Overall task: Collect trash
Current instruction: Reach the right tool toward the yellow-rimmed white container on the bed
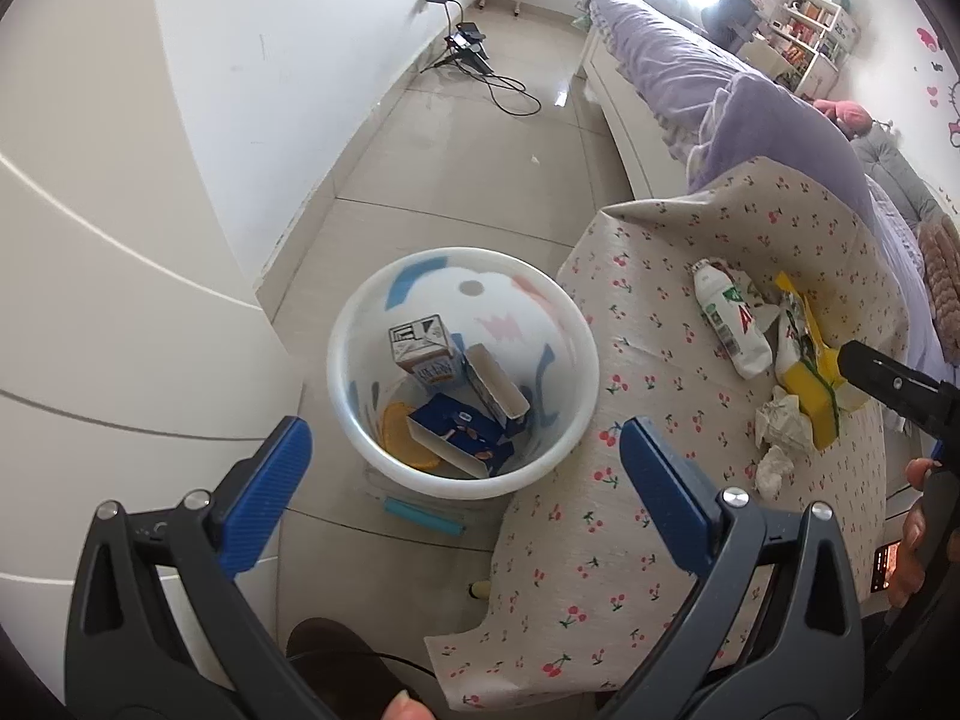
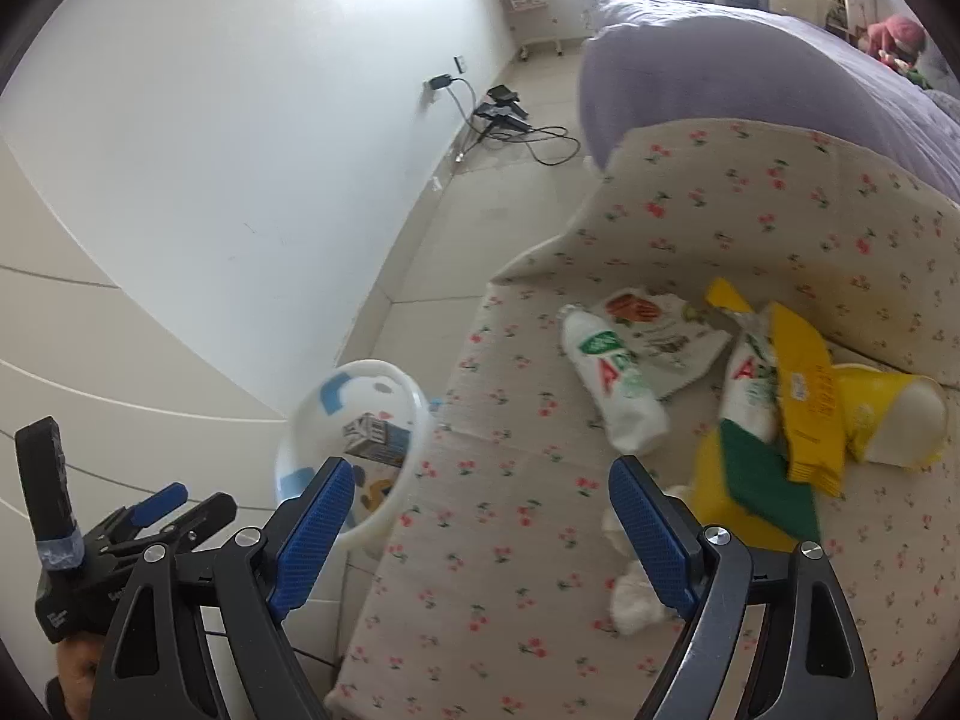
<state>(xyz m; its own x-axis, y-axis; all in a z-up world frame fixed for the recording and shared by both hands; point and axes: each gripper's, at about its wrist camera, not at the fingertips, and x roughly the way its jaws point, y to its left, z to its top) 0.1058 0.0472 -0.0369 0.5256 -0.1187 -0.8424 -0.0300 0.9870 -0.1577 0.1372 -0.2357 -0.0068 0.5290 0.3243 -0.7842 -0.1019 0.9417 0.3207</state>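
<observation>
A white bin (image 1: 354, 324) (image 2: 414, 402) stands on the floor beside a table with a cherry-print cloth (image 1: 648, 516) (image 2: 498, 540). Inside the bin lie cartons and a blue box (image 1: 462, 426). On the cloth lie a white bottle (image 1: 729, 318) (image 2: 612, 384), yellow wrappers (image 1: 810, 360) (image 2: 804, 414), a yellow cup (image 2: 888, 420) and crumpled tissue (image 1: 780, 438) (image 2: 633, 594). My left gripper (image 1: 465, 468) hangs open above the bin's near rim, with nothing between its fingers. Over the cloth's near part my right gripper (image 2: 480, 528) stands open and empty, the tissue just by its right finger.
A bed with a purple quilt (image 1: 660, 54) (image 2: 720, 48) runs behind the table. Cables and a charger (image 1: 474, 54) (image 2: 510, 114) lie on the tiled floor by the white wall. A teal bar (image 1: 423, 517) lies on the floor by the bin. White cabinet doors (image 1: 120, 300) stand at left.
</observation>
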